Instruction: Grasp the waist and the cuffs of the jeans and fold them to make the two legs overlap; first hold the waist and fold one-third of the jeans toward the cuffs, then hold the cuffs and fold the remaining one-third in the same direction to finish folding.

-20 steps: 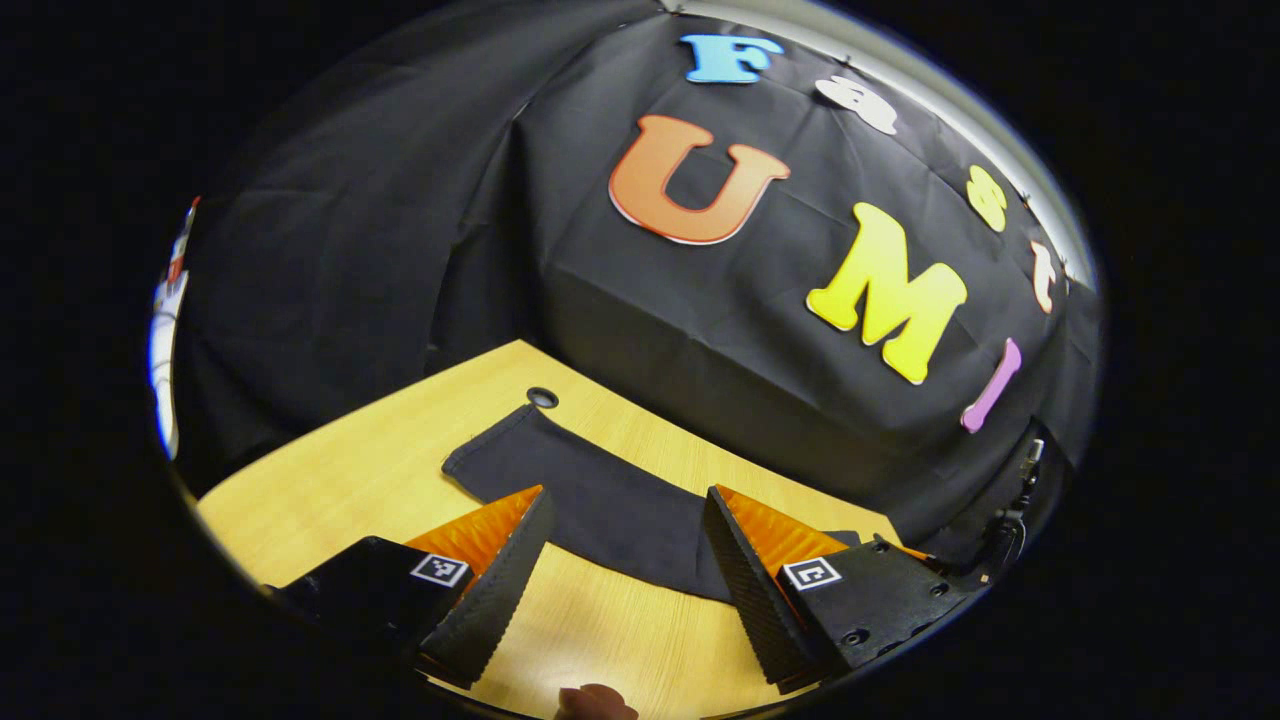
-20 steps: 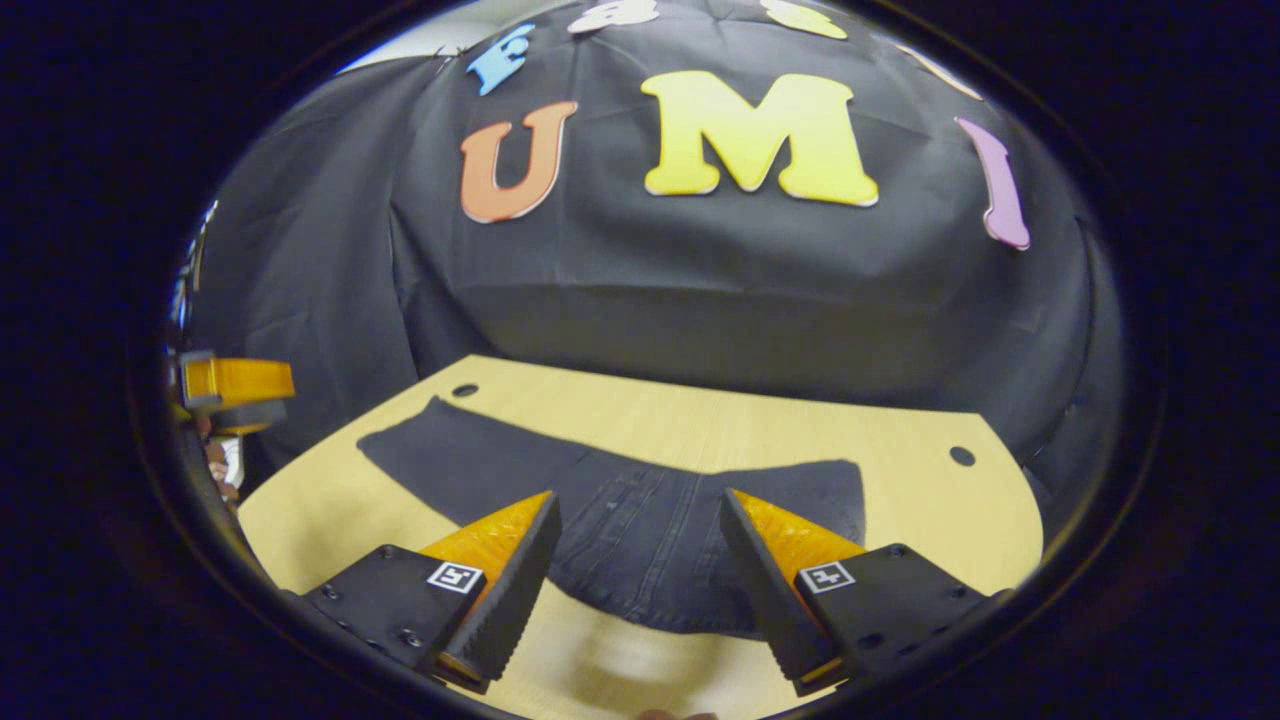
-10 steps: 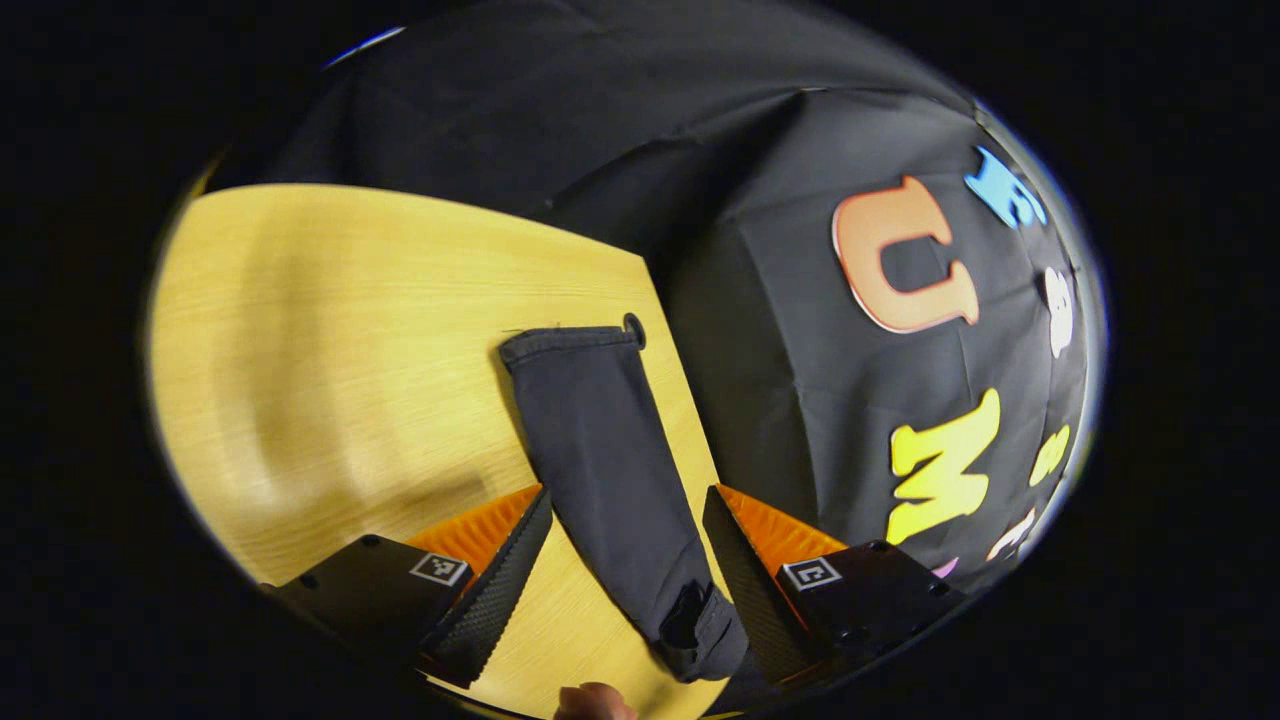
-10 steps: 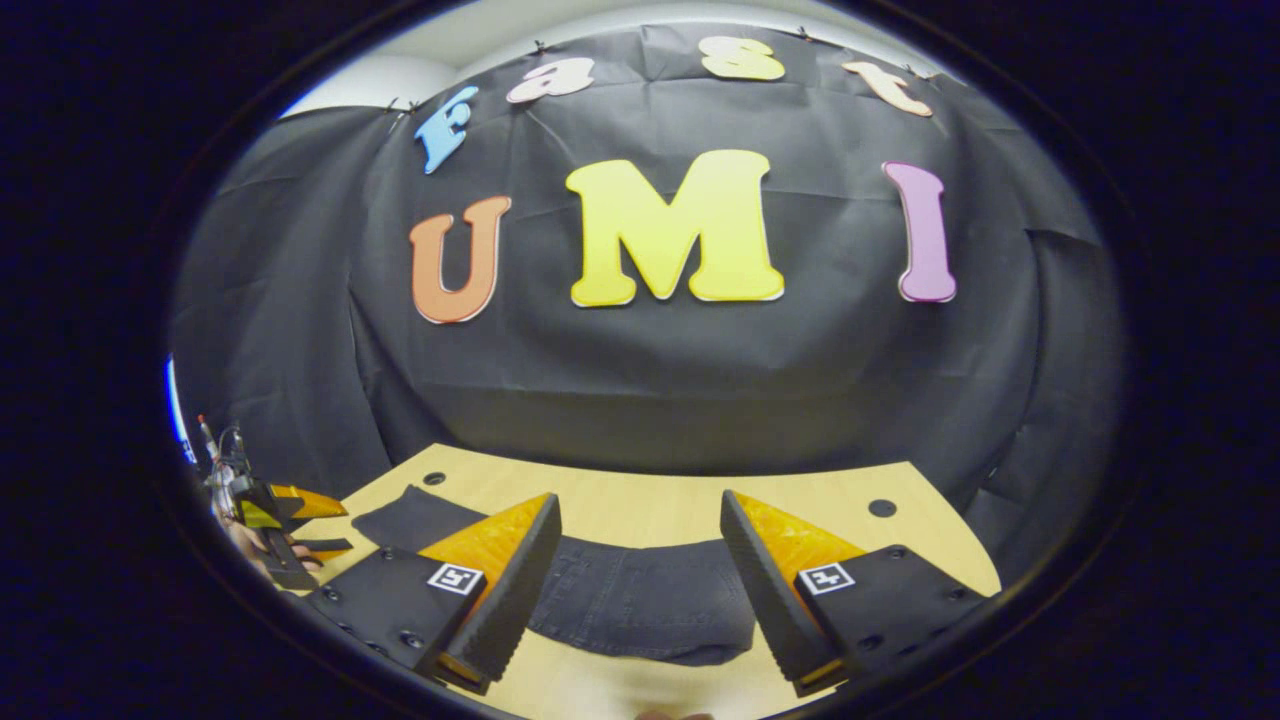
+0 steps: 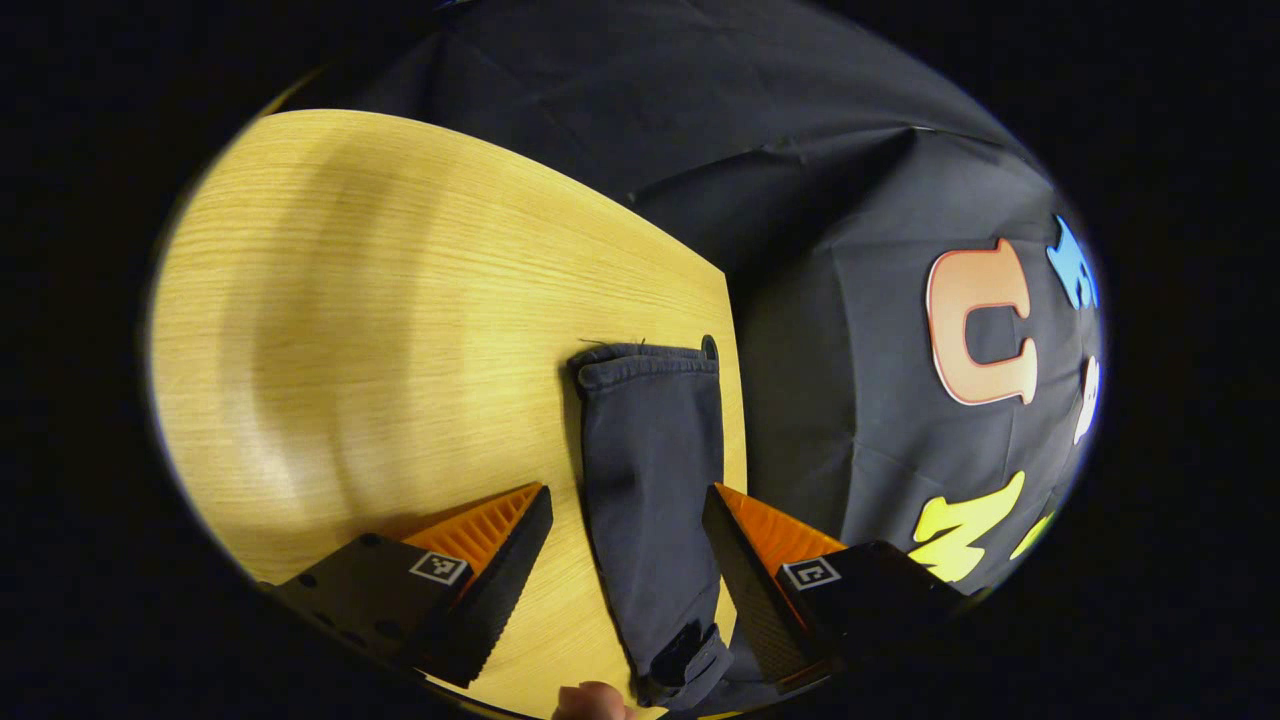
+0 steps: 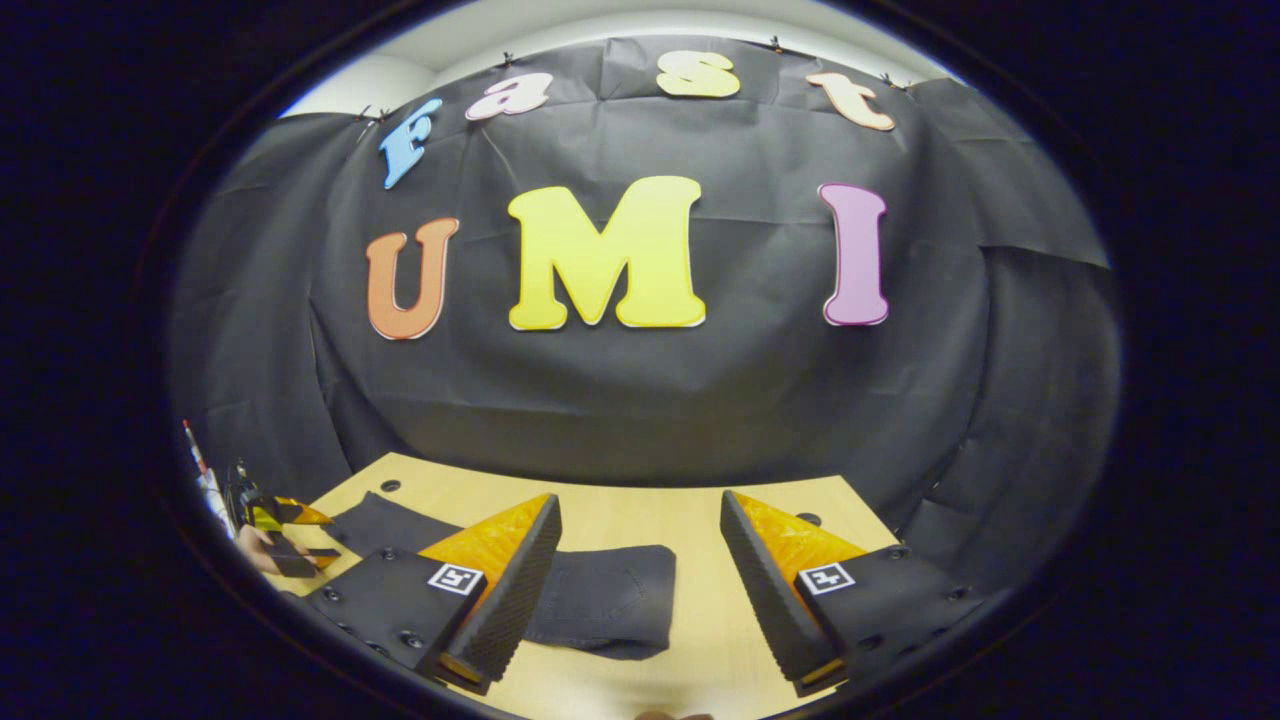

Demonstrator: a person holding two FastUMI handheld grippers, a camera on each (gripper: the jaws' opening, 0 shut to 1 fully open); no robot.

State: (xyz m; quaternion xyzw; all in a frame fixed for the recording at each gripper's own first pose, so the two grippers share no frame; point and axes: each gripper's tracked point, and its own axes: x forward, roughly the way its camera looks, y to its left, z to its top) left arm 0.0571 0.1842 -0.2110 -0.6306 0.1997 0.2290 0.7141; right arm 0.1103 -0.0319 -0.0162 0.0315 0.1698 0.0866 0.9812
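Since half a second ago the left gripper has swung further round, so the jeans leg now runs straight away from it toward the cuff near the counter edge. The right gripper has tipped up a bit, so the waist end of the jeans sits lower between its fingers. Both sets of fingers are spread wide, holding nothing. My guess is each one is lining up over its own end: left for the cuffs, right for the waist, ready for the leg-over-leg fold. The jeans are dark, lying flat along the far side of the counter, fairly smooth, a small bunch near the left gripper's fingers.
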